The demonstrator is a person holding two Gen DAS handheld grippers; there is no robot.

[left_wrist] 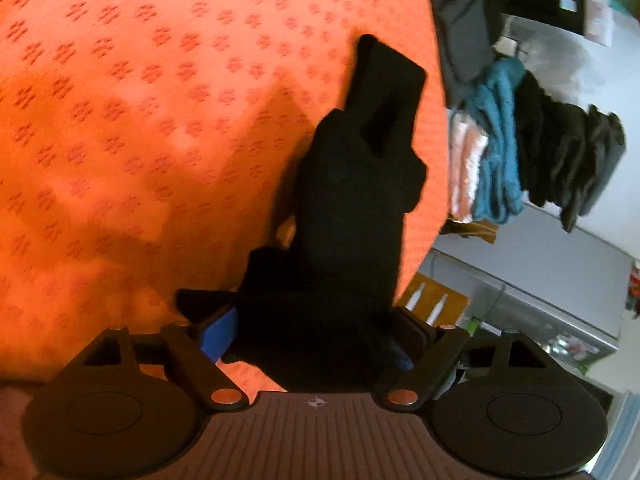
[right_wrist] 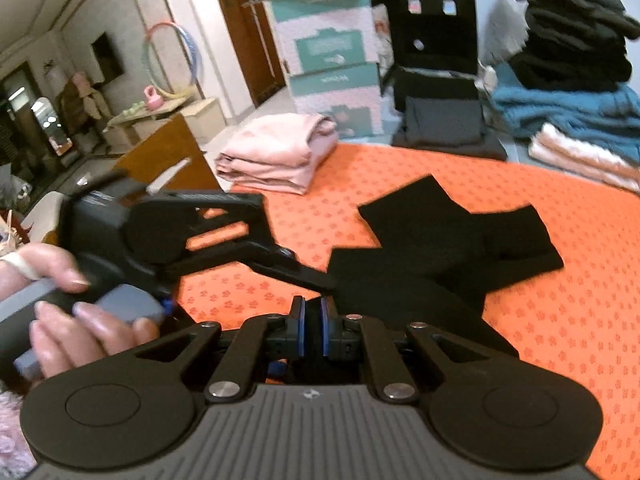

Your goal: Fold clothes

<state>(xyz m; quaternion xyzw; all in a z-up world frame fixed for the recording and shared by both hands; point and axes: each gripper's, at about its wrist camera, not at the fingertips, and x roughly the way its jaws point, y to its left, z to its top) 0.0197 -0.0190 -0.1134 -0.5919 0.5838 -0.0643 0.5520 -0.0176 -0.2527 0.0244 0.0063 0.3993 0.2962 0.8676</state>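
A black garment (right_wrist: 440,256) lies crumpled on the orange patterned cloth (right_wrist: 560,320). In the left wrist view the black garment (left_wrist: 352,200) runs from between my fingers up across the orange cloth (left_wrist: 140,120). My left gripper (left_wrist: 316,332) stands wide open around the garment's near edge; it also shows in the right wrist view (right_wrist: 320,278), held by a hand. My right gripper (right_wrist: 313,330) is shut on the garment's near edge.
A folded pink garment (right_wrist: 276,152) lies at the cloth's far left. A stack of folded teal, dark and pale clothes (right_wrist: 572,92) stands at the far right. Boxes (right_wrist: 332,48) and a black cabinet (right_wrist: 434,36) stand behind. A wooden chair (right_wrist: 168,156) is at left.
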